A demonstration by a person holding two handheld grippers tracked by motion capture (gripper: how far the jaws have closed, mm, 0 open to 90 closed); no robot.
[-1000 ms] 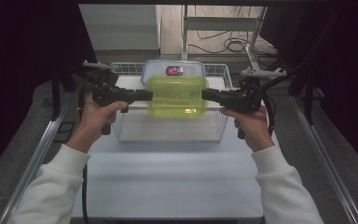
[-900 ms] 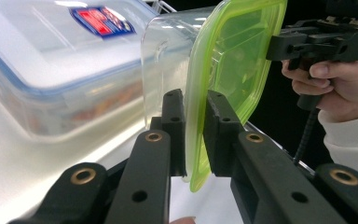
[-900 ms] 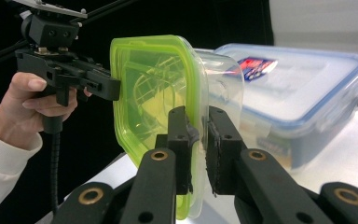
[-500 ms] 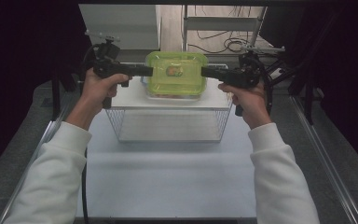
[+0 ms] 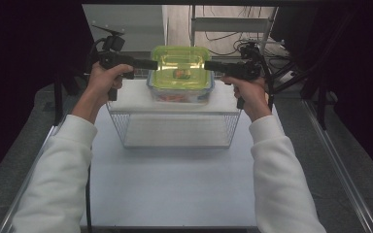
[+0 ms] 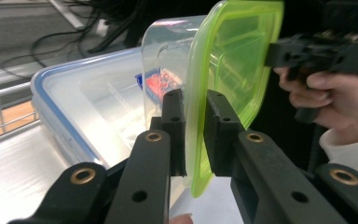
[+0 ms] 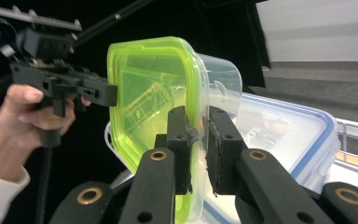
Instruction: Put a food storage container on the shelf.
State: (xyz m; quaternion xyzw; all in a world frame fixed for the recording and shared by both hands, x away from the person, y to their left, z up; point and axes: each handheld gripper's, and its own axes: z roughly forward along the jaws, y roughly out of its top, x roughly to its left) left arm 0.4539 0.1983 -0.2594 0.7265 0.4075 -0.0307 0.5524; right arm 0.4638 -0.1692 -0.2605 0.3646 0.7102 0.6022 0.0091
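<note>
A clear box with a lime-green lid [image 5: 180, 65] is held up between both grippers at the far side of the table. My left gripper [image 5: 153, 64] is shut on the lid's left rim, which sits between its pads [image 6: 193, 100]. My right gripper [image 5: 208, 64] is shut on the opposite rim, pinched in its jaws [image 7: 198, 116]. Directly under the green-lidded box [image 6: 235, 56] lies a larger clear box with a blue-rimmed lid [image 5: 201, 95] [image 6: 70, 107] [image 7: 289, 130]. Whether the two boxes touch I cannot tell. Something small and red shows through the clear walls.
A wire basket [image 5: 175, 127] stands in the middle of the white table, just in front of the boxes. White table surface [image 5: 175, 184] stretches toward the person. Cables and dark stands crowd the far edge and both sides.
Both grippers have carried the green-lidded box away from the person and a little upward, from over the wire basket to above the blue-rimmed box. The grips have stayed the same.
</note>
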